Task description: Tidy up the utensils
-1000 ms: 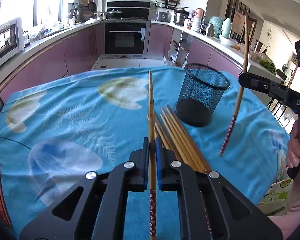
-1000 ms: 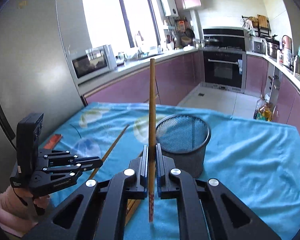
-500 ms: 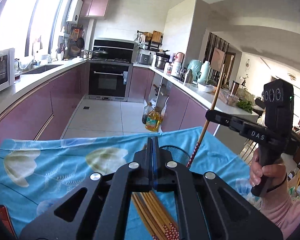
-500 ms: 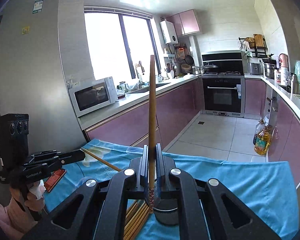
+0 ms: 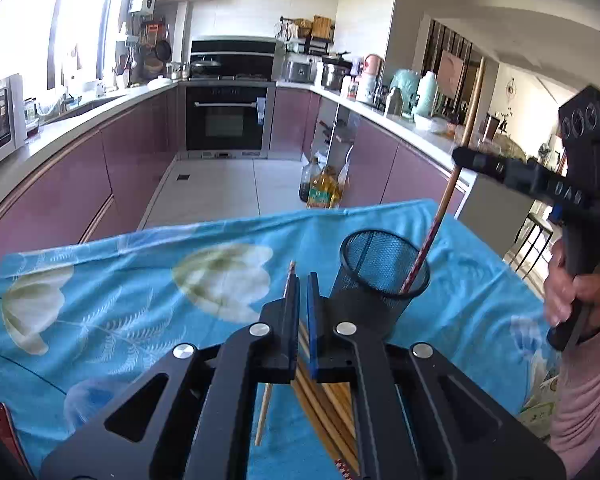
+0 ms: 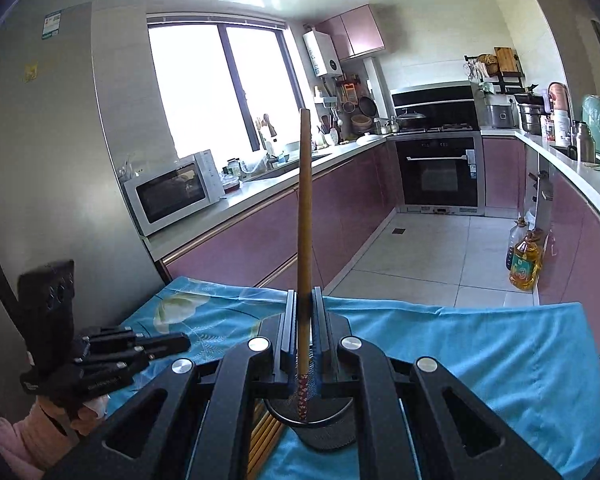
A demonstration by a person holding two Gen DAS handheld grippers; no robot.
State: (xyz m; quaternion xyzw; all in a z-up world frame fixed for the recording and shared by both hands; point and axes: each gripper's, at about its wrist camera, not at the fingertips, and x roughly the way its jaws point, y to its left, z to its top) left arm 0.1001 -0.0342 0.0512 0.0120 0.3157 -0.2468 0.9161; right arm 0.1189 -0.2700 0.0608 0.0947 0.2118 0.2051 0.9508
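The right claw (image 6: 304, 344) grips a chopstick (image 6: 304, 208) over the mesh cup (image 6: 328, 428); the left claw (image 5: 303, 320) is parted, empty.

U-shaped kitchen, mauve cabinets (image 6: 268, 236) under pale counters (image 5: 60, 128). Black built-in oven (image 6: 440, 172) on far wall, microwave (image 6: 172, 192) beside bright window (image 6: 220, 88). Light tiled floor (image 5: 220, 188), oil bottles (image 6: 524, 260) standing there. Grey fridge (image 6: 52, 152) at left. Blue floral tablecloth (image 5: 120, 280) in foreground.
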